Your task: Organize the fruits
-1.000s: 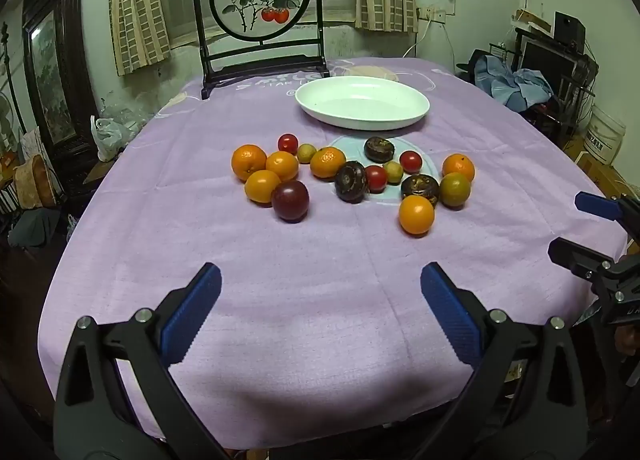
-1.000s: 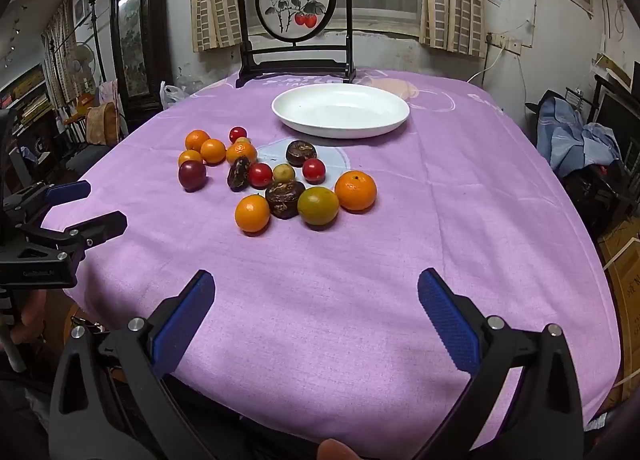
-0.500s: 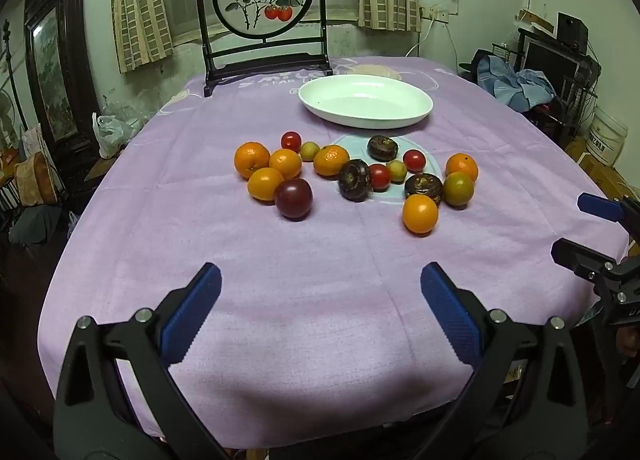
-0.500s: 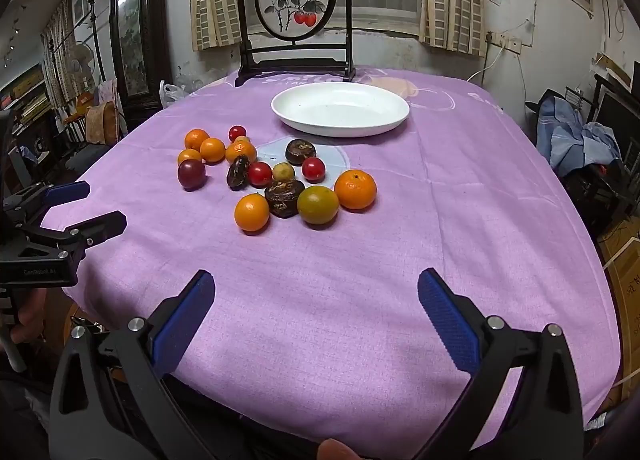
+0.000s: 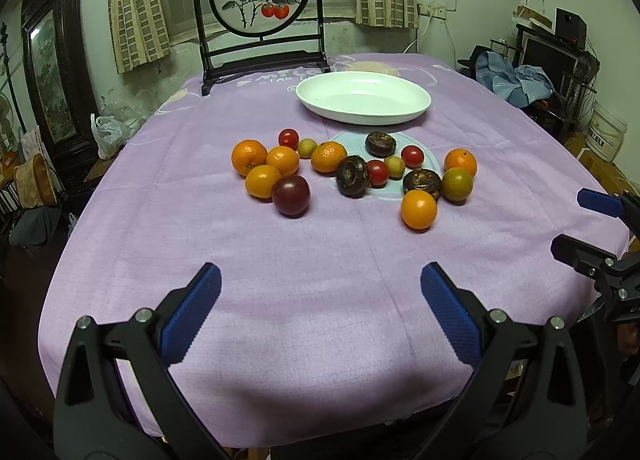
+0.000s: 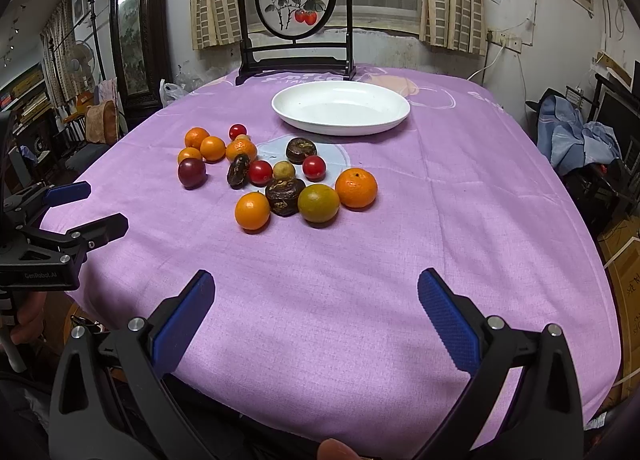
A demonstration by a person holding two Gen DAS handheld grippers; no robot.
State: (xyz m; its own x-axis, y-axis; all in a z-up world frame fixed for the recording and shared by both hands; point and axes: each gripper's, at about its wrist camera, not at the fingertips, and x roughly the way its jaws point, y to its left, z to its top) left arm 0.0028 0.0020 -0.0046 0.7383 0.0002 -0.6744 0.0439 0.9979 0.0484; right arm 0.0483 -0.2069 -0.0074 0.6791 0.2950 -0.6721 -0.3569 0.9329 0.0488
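Observation:
Several fruits lie loose in the middle of the purple tablecloth: oranges, a dark plum, red cherry tomatoes, dark brown fruits and a greenish orange. An empty white oval plate stands behind them; it also shows in the right wrist view. My left gripper is open and empty above the near table edge. My right gripper is open and empty, also near the front edge. The nearest orange lies ahead of it.
A framed round painting on a dark stand stands at the table's far edge. A dark cabinet and bags are on the left, with clutter and blue cloth on the right. Each gripper shows at the other view's side.
The left gripper has drifted slightly, so the fruits and plate shift a little to the right in its view. The right gripper has hardly moved. Both stay open.

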